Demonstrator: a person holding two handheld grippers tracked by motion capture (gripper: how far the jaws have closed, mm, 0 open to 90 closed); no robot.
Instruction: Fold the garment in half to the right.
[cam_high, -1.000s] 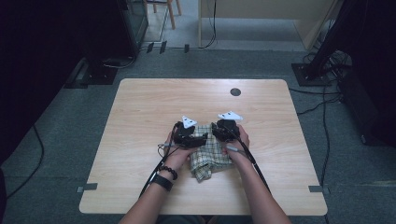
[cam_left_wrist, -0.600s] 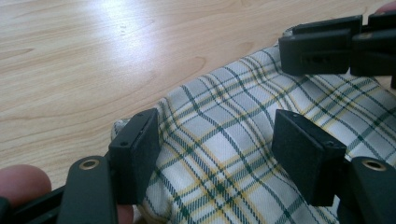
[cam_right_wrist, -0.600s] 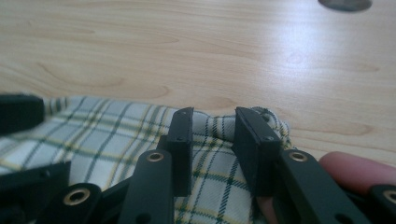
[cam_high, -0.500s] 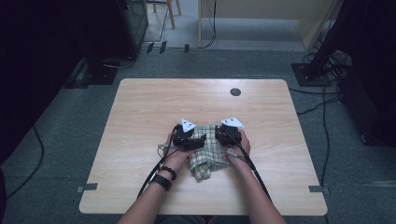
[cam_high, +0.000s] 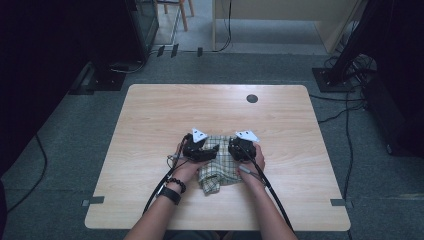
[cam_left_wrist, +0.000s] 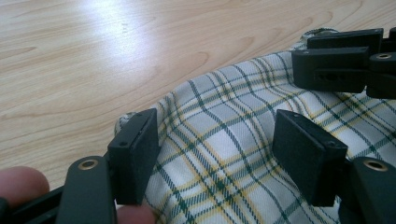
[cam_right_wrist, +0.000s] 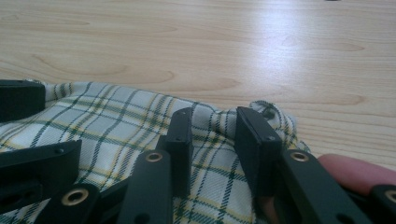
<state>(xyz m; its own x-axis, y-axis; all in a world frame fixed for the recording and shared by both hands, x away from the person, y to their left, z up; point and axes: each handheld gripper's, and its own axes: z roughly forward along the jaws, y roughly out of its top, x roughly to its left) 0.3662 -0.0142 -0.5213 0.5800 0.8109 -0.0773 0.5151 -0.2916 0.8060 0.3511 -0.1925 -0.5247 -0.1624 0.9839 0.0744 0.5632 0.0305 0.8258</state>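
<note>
A plaid cloth (cam_high: 215, 176) in white, green and yellow lies rumpled on the wooden table (cam_high: 200, 110) near the front edge. My left gripper (cam_high: 209, 151) rests low over the cloth's left part. In the left gripper view its jaws (cam_left_wrist: 219, 154) stand wide open, with flat cloth (cam_left_wrist: 224, 135) between and under them. My right gripper (cam_high: 235, 150) sits over the cloth's right part. In the right gripper view its jaws (cam_right_wrist: 215, 137) stand a little apart, open, with cloth (cam_right_wrist: 116, 116) running through the gap and a bunched edge (cam_right_wrist: 275, 114) beside one pad.
A dark round grommet (cam_high: 252, 98) sits in the table's far right area. Cables (cam_high: 272, 195) trail from both grippers back past my forearms. Dark furniture, stands and floor cables surround the table.
Both grippers have edged slightly nearer to me over the cloth. The cloth lies much as before.
</note>
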